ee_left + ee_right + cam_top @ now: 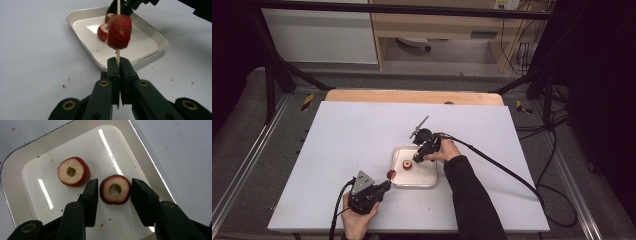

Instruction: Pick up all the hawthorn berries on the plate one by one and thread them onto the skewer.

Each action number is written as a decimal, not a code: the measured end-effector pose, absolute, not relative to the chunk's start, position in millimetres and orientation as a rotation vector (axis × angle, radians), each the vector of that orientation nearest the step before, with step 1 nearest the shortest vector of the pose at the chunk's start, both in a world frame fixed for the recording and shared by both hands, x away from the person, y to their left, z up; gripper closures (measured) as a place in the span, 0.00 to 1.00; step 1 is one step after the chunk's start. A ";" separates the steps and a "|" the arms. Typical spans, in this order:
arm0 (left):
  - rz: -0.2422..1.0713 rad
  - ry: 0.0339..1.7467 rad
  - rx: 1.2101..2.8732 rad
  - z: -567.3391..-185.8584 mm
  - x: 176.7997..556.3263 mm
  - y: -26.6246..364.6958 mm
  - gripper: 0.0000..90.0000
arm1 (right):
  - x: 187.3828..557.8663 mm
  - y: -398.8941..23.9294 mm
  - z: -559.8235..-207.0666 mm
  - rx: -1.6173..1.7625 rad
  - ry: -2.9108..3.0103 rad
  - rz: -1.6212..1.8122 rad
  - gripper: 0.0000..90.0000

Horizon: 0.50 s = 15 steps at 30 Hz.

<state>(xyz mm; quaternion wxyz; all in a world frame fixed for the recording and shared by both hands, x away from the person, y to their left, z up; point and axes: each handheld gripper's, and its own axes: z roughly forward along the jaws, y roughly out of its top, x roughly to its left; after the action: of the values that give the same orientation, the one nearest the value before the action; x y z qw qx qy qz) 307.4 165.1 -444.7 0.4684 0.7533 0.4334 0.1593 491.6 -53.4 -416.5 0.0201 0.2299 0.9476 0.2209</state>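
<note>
The right gripper (pixel 114 195) straddles a cored fruit slice (pixel 115 189) in the white tray (pixel 140 152), jaws apart and not yet touching it — likely the next piece for the skewer (pixel 118 53), which the left gripper (pixel 118 65) pinches upright, one slice (pixel 119 31) already threaded.

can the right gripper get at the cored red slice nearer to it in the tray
Probably yes: the right gripper already straddles that slice in the tray, one jaw on each side, small gaps left, nothing between. The other slice lies clear.

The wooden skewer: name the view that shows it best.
Left gripper view: the wooden skewer stands clamped between the left gripper's jaws, piercing a red fruit slice. The high view shows just the slice at that gripper's tip.
</note>
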 end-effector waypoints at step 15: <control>0.378 1.067 1.810 -442.9 306.2 163.6 0.98 | 480.2 -59.9 -390.7 0.928 2.864 0.862 0.67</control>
<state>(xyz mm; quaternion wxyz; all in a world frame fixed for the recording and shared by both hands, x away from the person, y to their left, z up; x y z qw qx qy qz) 306.2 163.6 -442.9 0.4825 0.7427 0.4378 0.1550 480.2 -59.9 -390.7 0.0049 0.2964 0.9145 0.2753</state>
